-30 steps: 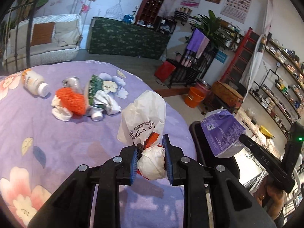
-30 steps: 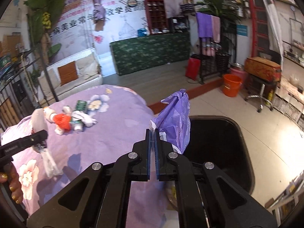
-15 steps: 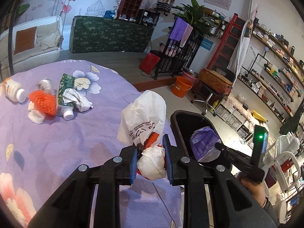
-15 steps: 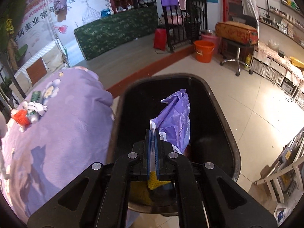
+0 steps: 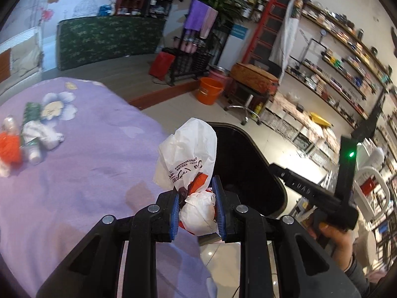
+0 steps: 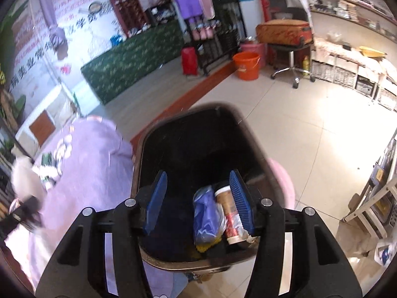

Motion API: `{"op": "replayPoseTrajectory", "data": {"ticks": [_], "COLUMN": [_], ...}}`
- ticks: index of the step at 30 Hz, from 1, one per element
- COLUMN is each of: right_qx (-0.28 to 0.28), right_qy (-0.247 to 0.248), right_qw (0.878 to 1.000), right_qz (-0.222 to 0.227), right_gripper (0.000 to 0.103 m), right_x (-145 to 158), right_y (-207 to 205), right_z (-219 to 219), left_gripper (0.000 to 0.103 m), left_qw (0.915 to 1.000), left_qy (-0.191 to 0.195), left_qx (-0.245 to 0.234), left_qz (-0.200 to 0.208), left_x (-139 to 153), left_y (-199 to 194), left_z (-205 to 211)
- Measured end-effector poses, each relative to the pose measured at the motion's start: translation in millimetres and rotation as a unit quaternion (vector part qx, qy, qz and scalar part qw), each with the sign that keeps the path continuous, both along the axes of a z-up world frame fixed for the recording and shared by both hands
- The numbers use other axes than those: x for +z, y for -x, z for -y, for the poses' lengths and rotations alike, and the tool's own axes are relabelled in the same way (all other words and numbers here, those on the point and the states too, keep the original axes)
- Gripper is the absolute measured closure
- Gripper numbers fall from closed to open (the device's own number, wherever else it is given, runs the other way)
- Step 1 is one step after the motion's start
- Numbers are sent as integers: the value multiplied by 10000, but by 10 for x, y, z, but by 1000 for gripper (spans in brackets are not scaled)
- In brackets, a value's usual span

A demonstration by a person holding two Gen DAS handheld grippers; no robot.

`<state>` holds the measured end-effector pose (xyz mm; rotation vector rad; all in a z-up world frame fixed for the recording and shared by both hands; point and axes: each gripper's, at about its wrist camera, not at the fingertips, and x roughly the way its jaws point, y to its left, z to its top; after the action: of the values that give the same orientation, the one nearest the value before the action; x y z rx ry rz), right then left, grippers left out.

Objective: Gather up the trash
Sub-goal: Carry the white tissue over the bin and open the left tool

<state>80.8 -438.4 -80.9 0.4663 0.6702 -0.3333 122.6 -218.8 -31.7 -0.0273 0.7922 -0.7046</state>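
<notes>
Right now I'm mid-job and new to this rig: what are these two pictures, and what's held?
Each picture comes from a camera on a hand-held two-finger gripper, looking along its fingers. In the left view, the left gripper is shut on a knotted white plastic bag, near the edge of the purple flowered tablecloth, where an orange knitted item and other trash lie. In the right view, the right gripper is open, holding nothing, above the black plastic bin, which contains a purple plastic bag and a paper cup.

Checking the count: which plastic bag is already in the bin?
The purple bag, lying in the bin beside a paper cup. The white bag is clamped in the left gripper.
</notes>
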Motion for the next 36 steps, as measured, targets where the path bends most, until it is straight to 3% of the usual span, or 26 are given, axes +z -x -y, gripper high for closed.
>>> {"op": "replayPoseTrajectory", "data": {"ticks": [3, 9, 25, 28, 30, 31, 32, 36], "right_qx": [-223, -573, -849, -880, -912, -935, -952, -963], "right_qy": [-116, -101, -246, -225, -237, -244, -248, -226], "right_qw": [9993, 9973, 9955, 9953, 9950, 9947, 9946, 9945], "right_qz": [259, 439, 344, 330, 332, 338, 341, 348], "right_gripper": [39, 38, 37, 36, 34, 34, 34, 30], "right_x": [159, 342, 206, 200, 194, 193, 195, 215], "right_y": [157, 395, 634, 648, 663, 672, 677, 666], "right_z": [136, 345, 579, 598, 626, 645, 657, 649], "left_gripper": [80, 80, 79, 63, 44, 26, 18, 13], "left_qw": [9995, 9971, 9924, 9917, 9909, 9905, 9905, 9898], "left_qy": [-30, -112, -619, -610, -608, -589, -554, -389], "left_qx": [-327, -698, -1057, -1131, -1192, -1214, -1200, -1249], "left_qz": [-39, -266, -141, -52, 116, 251, 382, 569], "left_x": [-39, -157, -282, -286, -275, -257, -243, -181], "left_y": [-10, -68, -131, -116, -72, -40, -12, 47], "left_z": [281, 713, 1354, 1375, 1385, 1389, 1386, 1365]}}
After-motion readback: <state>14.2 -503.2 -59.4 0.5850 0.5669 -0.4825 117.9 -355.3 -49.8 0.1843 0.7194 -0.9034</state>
